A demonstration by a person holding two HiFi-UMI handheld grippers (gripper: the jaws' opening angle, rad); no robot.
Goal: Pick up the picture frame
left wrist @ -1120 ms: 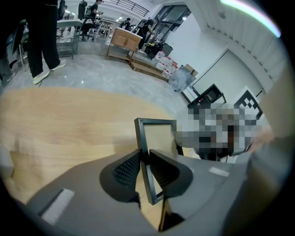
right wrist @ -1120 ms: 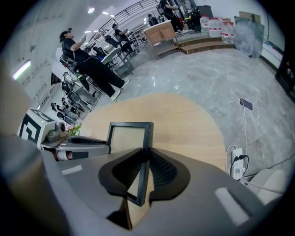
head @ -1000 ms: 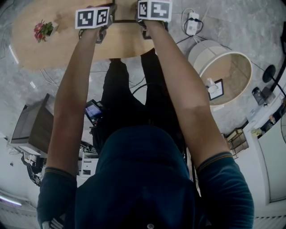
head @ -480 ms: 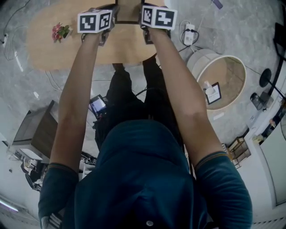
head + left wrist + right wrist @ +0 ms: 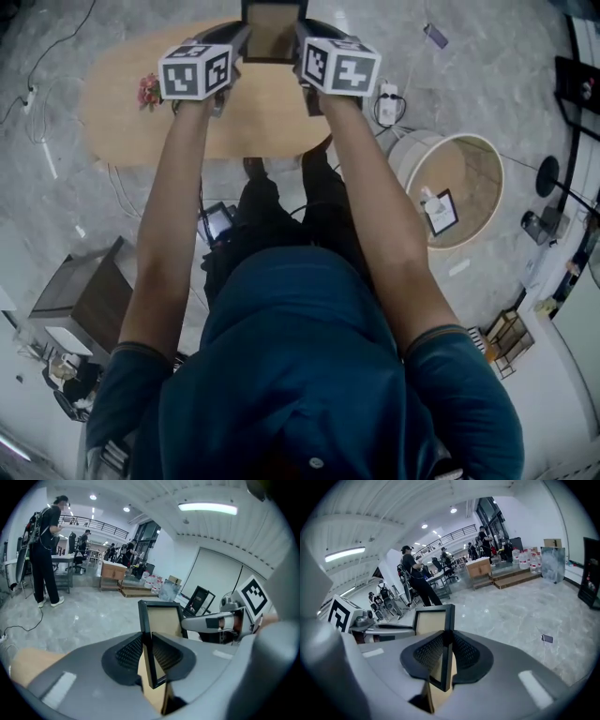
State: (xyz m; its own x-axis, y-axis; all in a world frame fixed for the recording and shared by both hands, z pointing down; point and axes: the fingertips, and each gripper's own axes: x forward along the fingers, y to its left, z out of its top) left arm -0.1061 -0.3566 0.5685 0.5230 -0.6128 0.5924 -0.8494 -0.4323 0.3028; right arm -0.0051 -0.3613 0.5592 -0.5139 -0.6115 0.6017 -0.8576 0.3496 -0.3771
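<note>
- Pinching the thin black left edge of the picture frame [image 5: 161,618], your left tool [image 5: 149,651] has its jaws pressed onto the moulding alone, which is a narrow bite.
- Your right tool [image 5: 445,654] clamps the opposite edge the same way, so the frame hangs upright between the two tools, raised in front of you over the wooden tabletop [image 5: 253,122].
- If your hands drift apart or twist against each other, one edge can likely slide out of its grip, and the frame then swings or drops.
- Pushing the tools toward each other may bow the frame or strain its corners.
- A fall ends on the tabletop or the stone floor [image 5: 487,56], and either could break it.
</note>
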